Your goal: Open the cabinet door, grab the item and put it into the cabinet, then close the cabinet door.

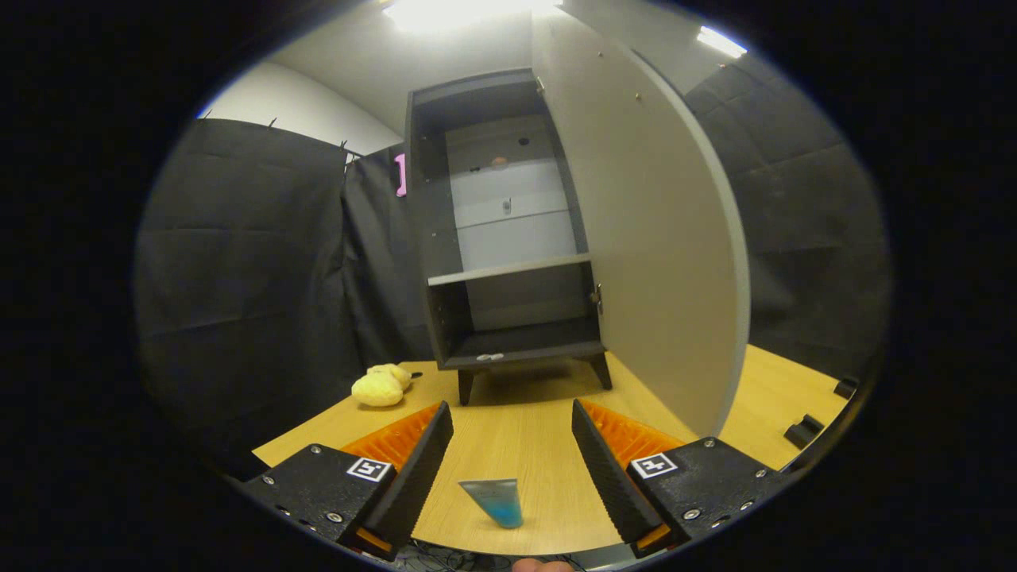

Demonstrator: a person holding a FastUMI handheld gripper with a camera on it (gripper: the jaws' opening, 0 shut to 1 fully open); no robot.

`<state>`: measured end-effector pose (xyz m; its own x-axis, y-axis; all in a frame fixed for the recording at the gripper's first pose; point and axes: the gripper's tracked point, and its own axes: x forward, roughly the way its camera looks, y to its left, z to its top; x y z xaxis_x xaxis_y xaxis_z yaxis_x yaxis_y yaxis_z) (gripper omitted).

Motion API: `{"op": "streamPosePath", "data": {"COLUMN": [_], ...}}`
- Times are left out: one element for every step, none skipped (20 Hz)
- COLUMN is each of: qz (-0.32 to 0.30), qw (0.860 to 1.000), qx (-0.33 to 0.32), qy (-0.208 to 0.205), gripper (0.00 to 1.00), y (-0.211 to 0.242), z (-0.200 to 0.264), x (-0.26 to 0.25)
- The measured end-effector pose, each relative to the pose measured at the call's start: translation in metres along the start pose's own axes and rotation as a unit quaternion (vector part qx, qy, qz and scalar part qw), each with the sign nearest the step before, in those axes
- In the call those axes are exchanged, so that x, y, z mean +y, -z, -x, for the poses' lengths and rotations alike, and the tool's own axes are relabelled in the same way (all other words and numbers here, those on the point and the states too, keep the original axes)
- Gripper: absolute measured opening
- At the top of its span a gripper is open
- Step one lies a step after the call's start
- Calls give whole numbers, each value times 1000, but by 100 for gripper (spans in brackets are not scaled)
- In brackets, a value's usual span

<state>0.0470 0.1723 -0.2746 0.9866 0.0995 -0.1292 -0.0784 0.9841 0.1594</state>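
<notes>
A dark cabinet [508, 238] on short legs stands on the wooden table [508, 429], beyond my fingers. Its pale door [651, 230] is swung wide open to the right, showing a middle shelf [508, 270] and a bottom compartment. A small blue tube [496, 500] lies on the table between my two fingers, close to the near edge. My gripper [508, 445] is open, its ribbed black fingers [417, 469] spread wide on either side of the tube without touching it.
A yellow lumpy object [381, 385] rests on the table left of the cabinet's legs. Black clips [802, 430] sit at the table's right edge. The open door's edge reaches forward to just ahead of the right finger.
</notes>
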Motion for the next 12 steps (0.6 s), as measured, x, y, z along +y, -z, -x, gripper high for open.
{"op": "streamPosePath", "data": {"qz": [-2, -1, 1, 3, 4, 7, 11, 15, 19, 23, 26, 27], "qw": [1000, 1000, 1000, 1000, 1000, 1000, 999, 999, 999, 999, 998, 997], "qx": [9, 13, 12, 12, 14, 22, 30, 33, 32, 38, 49, 61], "qy": [-2, 2, 9, 15, 17, 18, 17, 20, 26, 30, 33, 35], "gripper": [94, 94, 94, 94, 94, 94, 94, 94, 94, 94, 93, 93], "y": [14, 27, 37, 46, 56, 68, 80, 89, 96, 107, 119, 132], "z": [-7, -12, -17, -21, -24, -26, -28, -29, -31, -34, -37, -40], "x": [6, 8, 8, 7, 9, 10, 11, 9, 6, 4, 2, 0]}}
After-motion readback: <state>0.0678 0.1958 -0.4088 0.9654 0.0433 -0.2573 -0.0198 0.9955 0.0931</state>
